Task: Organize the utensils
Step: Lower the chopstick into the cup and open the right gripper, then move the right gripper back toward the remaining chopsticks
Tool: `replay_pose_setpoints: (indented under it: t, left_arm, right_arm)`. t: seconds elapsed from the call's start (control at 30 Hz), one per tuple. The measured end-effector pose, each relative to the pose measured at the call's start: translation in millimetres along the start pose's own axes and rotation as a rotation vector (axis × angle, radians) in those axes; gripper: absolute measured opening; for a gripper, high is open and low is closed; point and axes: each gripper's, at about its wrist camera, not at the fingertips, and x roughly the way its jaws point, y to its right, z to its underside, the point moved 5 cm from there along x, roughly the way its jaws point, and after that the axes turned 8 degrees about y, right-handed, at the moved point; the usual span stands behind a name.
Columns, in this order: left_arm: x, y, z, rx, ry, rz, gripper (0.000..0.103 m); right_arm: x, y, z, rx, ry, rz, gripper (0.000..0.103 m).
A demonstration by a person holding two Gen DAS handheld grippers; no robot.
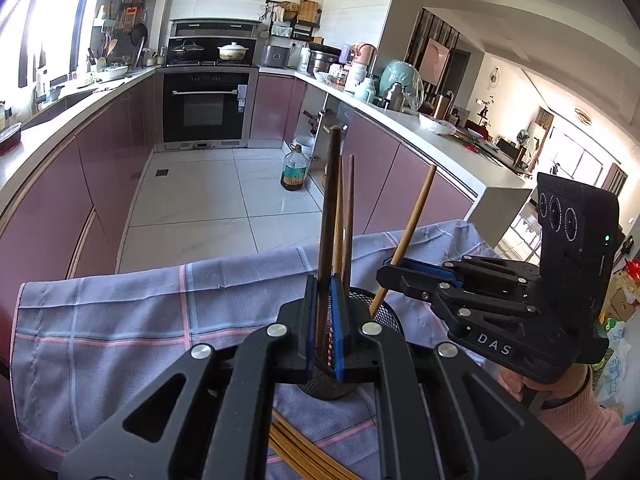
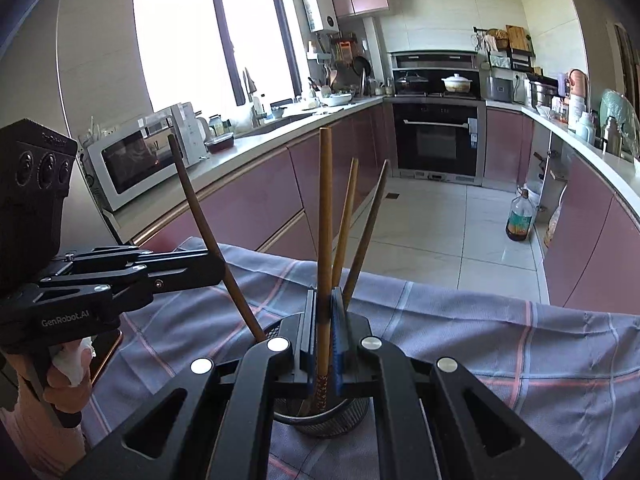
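A black mesh utensil holder (image 1: 384,316) (image 2: 320,412) stands on a grey checked cloth (image 1: 140,312) (image 2: 520,332). My left gripper (image 1: 324,320) is shut on a dark brown chopstick (image 1: 330,200) whose lower end is in the holder; it shows at the left of the right wrist view (image 2: 200,208). My right gripper (image 2: 324,336) is shut on a light wooden chopstick (image 2: 325,216), also standing in the holder; it shows in the left wrist view (image 1: 412,224). Two more chopsticks (image 1: 347,216) (image 2: 360,232) lean inside the holder. Several loose chopsticks (image 1: 304,456) lie on the cloth near me.
The cloth-covered table ends at a far edge (image 1: 240,264) over a tiled kitchen floor (image 1: 208,200). An oil bottle (image 1: 294,168) stands on the floor by pink cabinets. A microwave (image 2: 132,160) sits on the left counter.
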Motion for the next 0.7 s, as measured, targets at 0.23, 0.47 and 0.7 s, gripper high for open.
replay_pose_setpoints:
  t: [0.23, 0.47, 0.7]
  left_arm:
    - [12, -13, 3, -0.036, 0.008, -0.04, 0.03]
    - [3, -25, 12, -0.037, 0.06, -0.098, 0.034]
    - [-16, -29, 29, -0.023, 0.112, -0.156, 0.043]
  right_arm:
    - [1, 11, 1, 0.053, 0.023, 0.028, 0.027]
    - [-12, 12, 6, 0.059, 0.054, 0.019, 0.034]
    - [-23, 1, 13, 0.037, 0.066, -0.003, 0.039]
